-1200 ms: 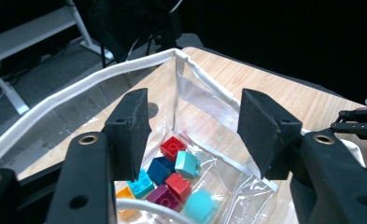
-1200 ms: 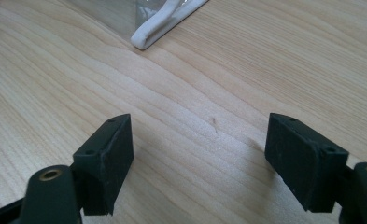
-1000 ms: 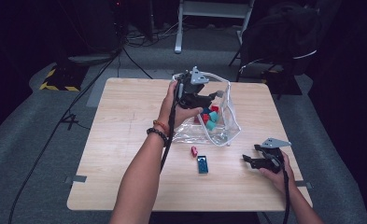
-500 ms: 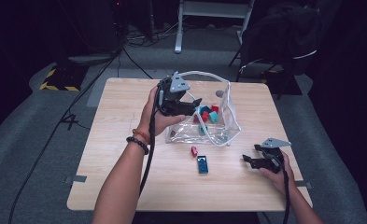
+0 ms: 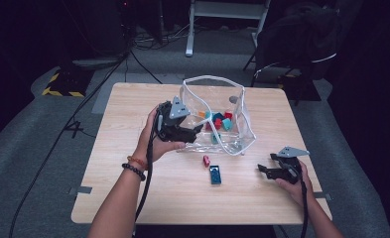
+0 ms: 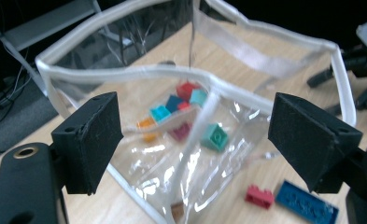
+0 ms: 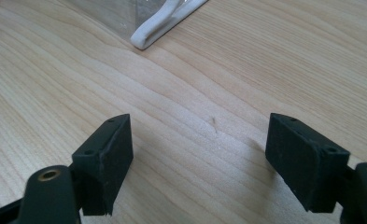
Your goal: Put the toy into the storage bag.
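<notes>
Dark floor and cables surround the pale wooden table (image 5: 133, 148), which carries a clear plastic pouch (image 5: 237, 119) with a white rim, standing open and holding small coloured bricks (image 6: 190, 100). Just in front of it lie a blue plate brick (image 5: 215, 174) and a smaller red brick (image 5: 206, 160). Close beside the pouch's near wall, the left gripper (image 5: 195, 133) has just been opening its jaws; they stand wide and grip nothing. Well apart, the right gripper (image 5: 264, 169) rests low over bare wood, jaws spread wide and empty.
</notes>
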